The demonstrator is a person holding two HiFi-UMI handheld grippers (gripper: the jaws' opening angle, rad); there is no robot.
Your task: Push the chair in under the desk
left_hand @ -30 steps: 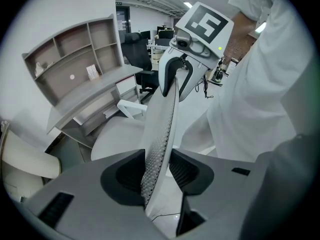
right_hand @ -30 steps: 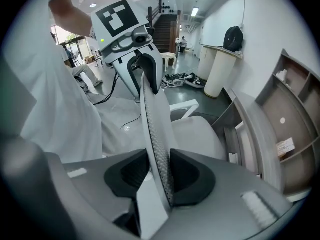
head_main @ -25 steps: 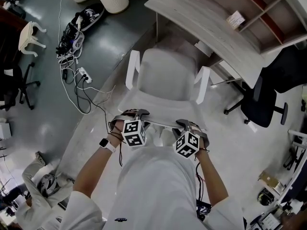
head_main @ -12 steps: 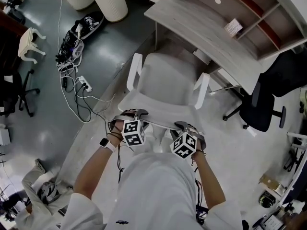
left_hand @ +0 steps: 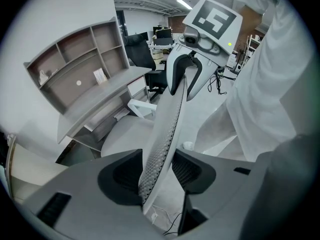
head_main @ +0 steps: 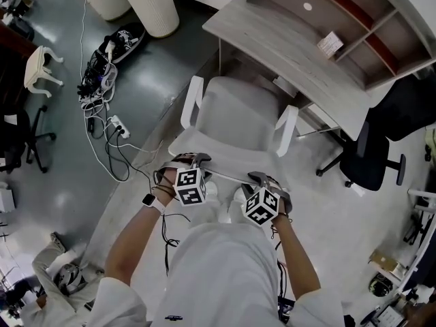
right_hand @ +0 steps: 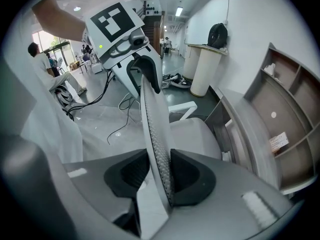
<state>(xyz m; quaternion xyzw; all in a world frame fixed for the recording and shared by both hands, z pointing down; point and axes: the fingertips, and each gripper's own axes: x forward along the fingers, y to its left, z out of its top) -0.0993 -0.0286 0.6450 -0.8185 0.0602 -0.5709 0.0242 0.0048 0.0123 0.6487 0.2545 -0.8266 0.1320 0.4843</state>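
Note:
A pale grey chair (head_main: 235, 114) with white armrests stands facing the grey wooden desk (head_main: 286, 46), its seat front at the desk's edge. I stand behind it with both grippers on the top edge of its mesh backrest (left_hand: 165, 134). My left gripper (head_main: 194, 161) has the backrest between its jaws (left_hand: 156, 176); they have just been opening a little, and the pads still touch the mesh. My right gripper (head_main: 262, 178) is shut on the same backrest (right_hand: 152, 129), further right along the edge (right_hand: 161, 176). Each gripper shows in the other's view.
A black office chair (head_main: 371, 148) stands right of the desk. Cables and a power strip (head_main: 112, 104) lie on the floor to the left, near a small white stool (head_main: 37, 60). White columns (head_main: 153, 2) stand at the back left. A small card (head_main: 329, 43) rests on the desk shelf.
The chair has slid a little toward the desk, up in the head view, and both grippers have followed it on the backrest.

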